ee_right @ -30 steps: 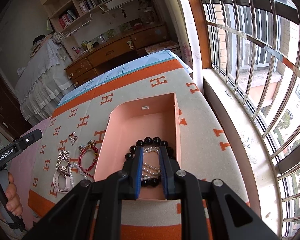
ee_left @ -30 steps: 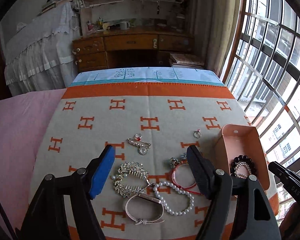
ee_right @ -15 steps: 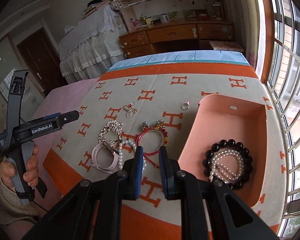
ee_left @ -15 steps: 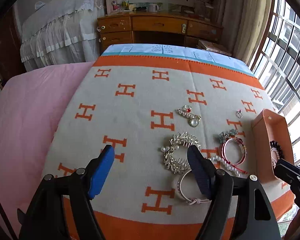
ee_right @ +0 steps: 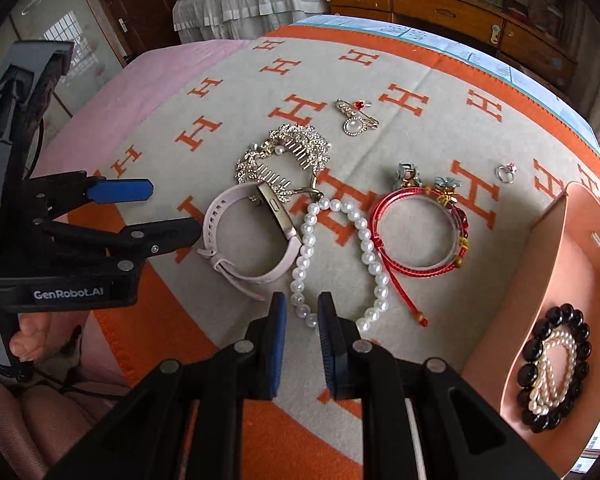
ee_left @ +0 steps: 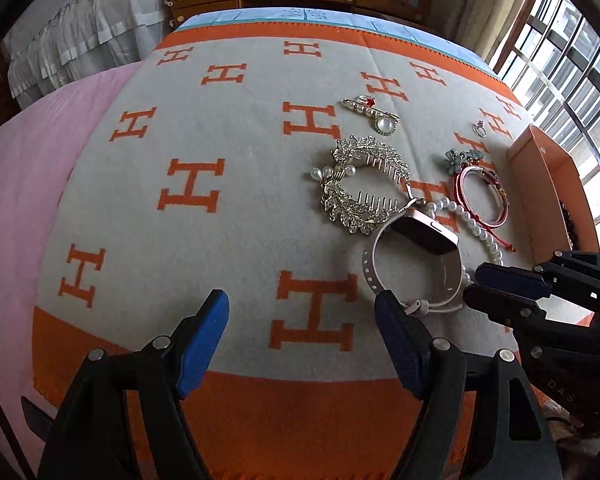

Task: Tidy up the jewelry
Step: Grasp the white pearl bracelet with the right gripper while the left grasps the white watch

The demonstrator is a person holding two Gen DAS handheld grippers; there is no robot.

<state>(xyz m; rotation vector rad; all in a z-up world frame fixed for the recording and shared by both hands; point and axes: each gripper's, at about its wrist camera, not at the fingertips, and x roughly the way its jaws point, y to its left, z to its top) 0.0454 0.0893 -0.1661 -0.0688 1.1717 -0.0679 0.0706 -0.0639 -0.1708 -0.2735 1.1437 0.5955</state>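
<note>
While the left gripper (ee_left: 300,320) gapes, its finger (ee_left: 396,340) hides, seemingly, the watch (ee_left: 416,256) clasp.

Watch (ee_right: 252,240) left of necklace (ee_right: 340,256); box (ee_right: 572,280) right.

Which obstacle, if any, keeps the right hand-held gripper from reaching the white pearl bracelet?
Probably none: the right hand-held gripper hangs just above the pearl bracelet, jaws narrowly parted, nothing between.

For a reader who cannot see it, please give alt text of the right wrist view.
The right gripper, jaws narrowly apart and empty, hangs over a white pearl bracelet on an orange-and-grey blanket, between a pink watch and a red bracelet.
</note>
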